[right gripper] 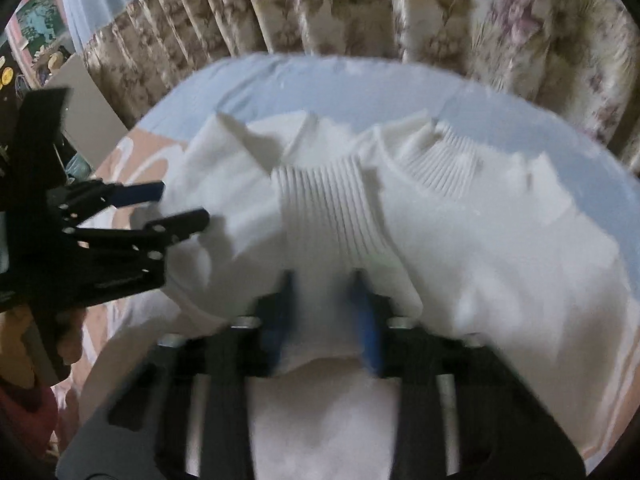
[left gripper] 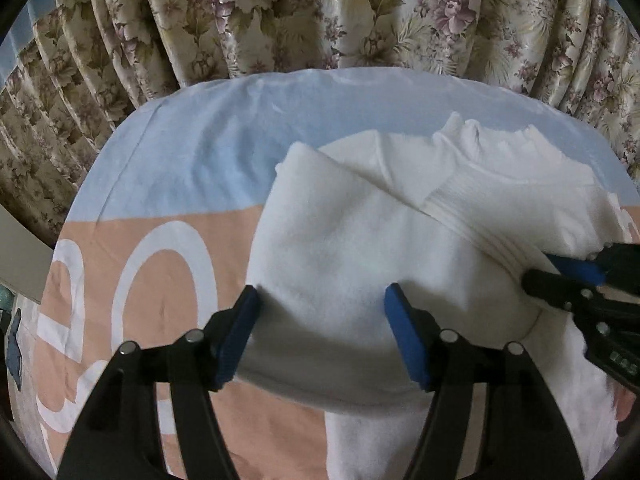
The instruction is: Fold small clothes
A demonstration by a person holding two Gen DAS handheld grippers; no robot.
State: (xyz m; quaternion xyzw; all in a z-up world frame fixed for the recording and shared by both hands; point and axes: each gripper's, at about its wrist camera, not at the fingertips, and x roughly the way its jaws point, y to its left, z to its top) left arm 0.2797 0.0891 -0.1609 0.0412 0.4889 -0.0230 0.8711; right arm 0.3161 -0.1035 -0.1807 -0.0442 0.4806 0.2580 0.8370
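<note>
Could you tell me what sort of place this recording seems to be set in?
Probably a home bedroom: a white sweater lies on a blue-and-peach bedsheet, and pleated floral curtains hang close behind it.

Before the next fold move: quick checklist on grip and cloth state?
1. Right tongs pinching the sweater sleeve cuff: ok, cloth between the pads.
2. Left tongs gripping: not ok, open, pads either side of the sweater's folded edge.
3. Sweater on the bedsheet: ok.
4. Collar flat: ok.
5. Right view sharp: not ok, motion blur.
6. Layers under the fold smooth: cannot tell.
</note>
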